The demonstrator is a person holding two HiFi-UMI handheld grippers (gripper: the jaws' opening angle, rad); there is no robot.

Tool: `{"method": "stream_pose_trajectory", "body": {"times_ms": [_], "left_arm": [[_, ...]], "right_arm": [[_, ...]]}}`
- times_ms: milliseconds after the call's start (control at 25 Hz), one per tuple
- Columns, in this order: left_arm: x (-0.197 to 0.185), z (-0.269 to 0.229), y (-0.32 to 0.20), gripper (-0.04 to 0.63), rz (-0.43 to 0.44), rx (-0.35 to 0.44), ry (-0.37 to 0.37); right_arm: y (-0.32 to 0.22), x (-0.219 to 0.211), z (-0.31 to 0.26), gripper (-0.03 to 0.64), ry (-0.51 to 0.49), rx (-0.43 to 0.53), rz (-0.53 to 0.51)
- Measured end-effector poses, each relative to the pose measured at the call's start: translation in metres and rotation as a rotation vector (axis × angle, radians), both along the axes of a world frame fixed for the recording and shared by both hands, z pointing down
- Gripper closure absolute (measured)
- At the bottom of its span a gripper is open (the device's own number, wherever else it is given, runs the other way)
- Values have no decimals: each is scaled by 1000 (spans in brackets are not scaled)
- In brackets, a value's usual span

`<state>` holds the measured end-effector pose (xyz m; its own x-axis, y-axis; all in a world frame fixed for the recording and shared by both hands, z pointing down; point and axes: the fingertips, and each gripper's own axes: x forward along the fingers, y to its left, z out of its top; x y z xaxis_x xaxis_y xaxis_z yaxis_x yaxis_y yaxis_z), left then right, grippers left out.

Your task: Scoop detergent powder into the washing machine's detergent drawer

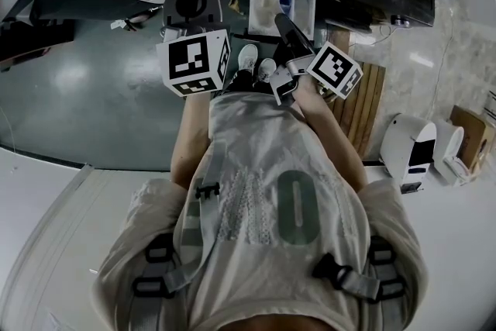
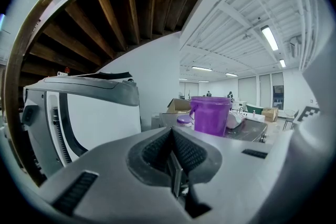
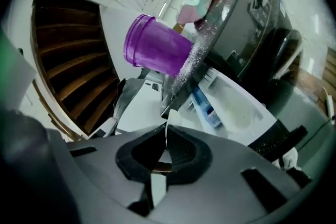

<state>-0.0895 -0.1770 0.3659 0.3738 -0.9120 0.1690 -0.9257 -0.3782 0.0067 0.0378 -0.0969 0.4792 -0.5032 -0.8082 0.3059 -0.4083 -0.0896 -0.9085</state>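
Atop washing machine (image 3: 252, 18): purple bucket (image 3: 157, 52), contents hidden from view; loose white powder (image 3: 190, 65) strewn on machine top beside it. Detergent drawer (image 3: 239, 110) stood open, white inside, blue insert (image 3: 207, 107) along one side. Drawer lay just beyond right claw (image 3: 166, 135), not touching. Right claw clenched, nothing gripped. Left claw (image 2: 172, 132) likewise clenched, empty, bucket well beyond it.

I count two grippers, the left gripper (image 2: 172, 139) and the right gripper (image 3: 164, 139), one purple tub (image 3: 157, 52), one washing machine (image 3: 254, 16) and one detergent drawer (image 3: 239, 110). There are two white shoes (image 1: 248, 56), and what looks like one pouch (image 3: 202, 1), though it's blurred.
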Motion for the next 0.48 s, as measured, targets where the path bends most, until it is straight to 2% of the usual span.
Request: {"method": "stream_pose_trajectory", "body": {"times_ms": [480], "left_arm": [[-6, 3, 5, 575, -16, -4, -1]], "right_arm": [[-5, -2, -15, 606, 496, 182, -180]]}}
